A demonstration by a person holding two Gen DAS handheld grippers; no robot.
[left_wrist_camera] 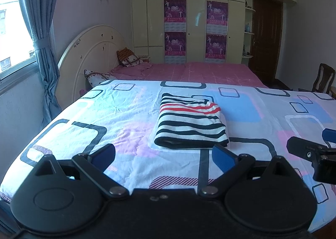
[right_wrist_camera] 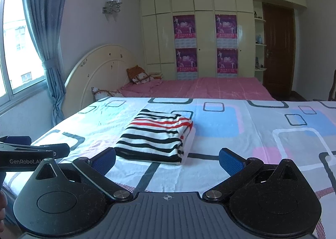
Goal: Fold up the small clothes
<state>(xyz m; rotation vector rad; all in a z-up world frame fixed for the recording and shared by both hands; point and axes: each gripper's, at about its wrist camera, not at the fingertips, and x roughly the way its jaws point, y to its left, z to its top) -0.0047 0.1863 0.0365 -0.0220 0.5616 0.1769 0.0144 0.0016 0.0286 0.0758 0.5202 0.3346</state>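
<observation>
A small striped garment (left_wrist_camera: 191, 122), white with black and red stripes, lies folded into a neat rectangle on the patterned sheet (left_wrist_camera: 117, 113). It also shows in the right wrist view (right_wrist_camera: 156, 136). My left gripper (left_wrist_camera: 163, 156) is open and empty, held just short of the garment's near edge. My right gripper (right_wrist_camera: 167, 160) is open and empty, also just short of the garment and slightly to its right. Each gripper shows at the edge of the other's view.
The sheet covers a raised flat surface whose left edge (left_wrist_camera: 52, 121) drops off. Behind it stands a pink bed (left_wrist_camera: 199, 71) with a round headboard and pillows. A wardrobe (left_wrist_camera: 189, 18), a brown door (left_wrist_camera: 266, 39), a chair (left_wrist_camera: 323, 77) and a curtain (left_wrist_camera: 42, 50) line the room.
</observation>
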